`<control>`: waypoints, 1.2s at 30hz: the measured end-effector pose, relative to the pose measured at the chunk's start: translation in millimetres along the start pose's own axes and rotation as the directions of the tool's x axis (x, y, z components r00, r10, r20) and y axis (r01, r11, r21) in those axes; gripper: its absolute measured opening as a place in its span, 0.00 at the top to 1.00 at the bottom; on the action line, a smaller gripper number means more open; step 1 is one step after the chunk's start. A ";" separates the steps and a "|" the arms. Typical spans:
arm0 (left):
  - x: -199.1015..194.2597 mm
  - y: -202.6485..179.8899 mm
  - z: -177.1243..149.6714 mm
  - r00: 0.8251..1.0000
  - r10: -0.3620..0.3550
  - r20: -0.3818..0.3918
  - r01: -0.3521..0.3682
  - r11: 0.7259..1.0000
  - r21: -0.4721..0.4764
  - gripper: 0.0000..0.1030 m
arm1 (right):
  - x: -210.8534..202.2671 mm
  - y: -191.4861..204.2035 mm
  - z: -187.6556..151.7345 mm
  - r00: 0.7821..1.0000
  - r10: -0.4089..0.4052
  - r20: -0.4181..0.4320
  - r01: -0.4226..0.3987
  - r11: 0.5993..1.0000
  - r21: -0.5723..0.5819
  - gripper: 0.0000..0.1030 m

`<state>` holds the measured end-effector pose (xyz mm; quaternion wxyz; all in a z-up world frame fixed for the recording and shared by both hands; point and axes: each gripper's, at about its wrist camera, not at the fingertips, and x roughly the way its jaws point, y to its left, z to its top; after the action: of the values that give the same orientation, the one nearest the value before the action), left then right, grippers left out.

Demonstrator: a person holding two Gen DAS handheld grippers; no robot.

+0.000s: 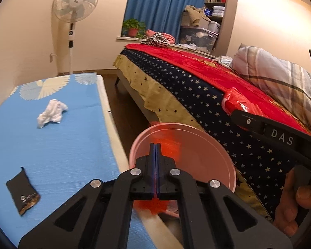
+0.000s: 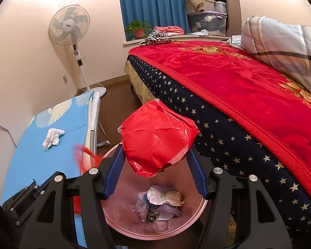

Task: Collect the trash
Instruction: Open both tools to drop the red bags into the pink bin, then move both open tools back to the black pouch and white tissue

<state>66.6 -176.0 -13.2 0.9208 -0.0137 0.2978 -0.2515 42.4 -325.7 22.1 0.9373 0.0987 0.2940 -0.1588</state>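
Plainly, a light, crinkly red wrapper [image 2: 158, 137] is pinched between the right gripper [image 2: 155, 161] jaws above the bin [image 2: 122, 227]; left gripper [image 1: 156, 145] jaws are pressed together.

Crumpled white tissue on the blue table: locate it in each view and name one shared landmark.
Left wrist view: crumpled white tissue lies left of centre, on the far part of the blue table.
Right wrist view: it lies at left, mid-height, on the same table.
Shared landmark: the standing fan behind the table.
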 end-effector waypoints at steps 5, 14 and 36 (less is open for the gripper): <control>11.8 -2.2 -2.4 0.999 -0.027 -0.020 0.027 1.000 -0.006 1.00 | 9.0 -1.7 -1.6 0.999 -0.008 -0.035 0.007 1.000 -0.004 0.39; 0.9 21.2 -6.4 0.999 0.045 -0.021 -0.046 0.998 -0.034 0.97 | 17.0 -1.4 -3.7 0.998 -0.006 -0.066 0.008 1.000 0.017 0.22; -65.4 121.5 -31.9 0.945 0.326 -0.038 -0.327 0.924 -0.198 0.70 | -5.8 70.5 -16.6 0.982 0.185 -0.032 -0.187 0.981 -0.049 0.38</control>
<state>58.6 -35.1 -25.2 0.9430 -0.0567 0.3217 -0.0634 54.3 -254.1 18.6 0.9462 0.1034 0.3004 -0.0614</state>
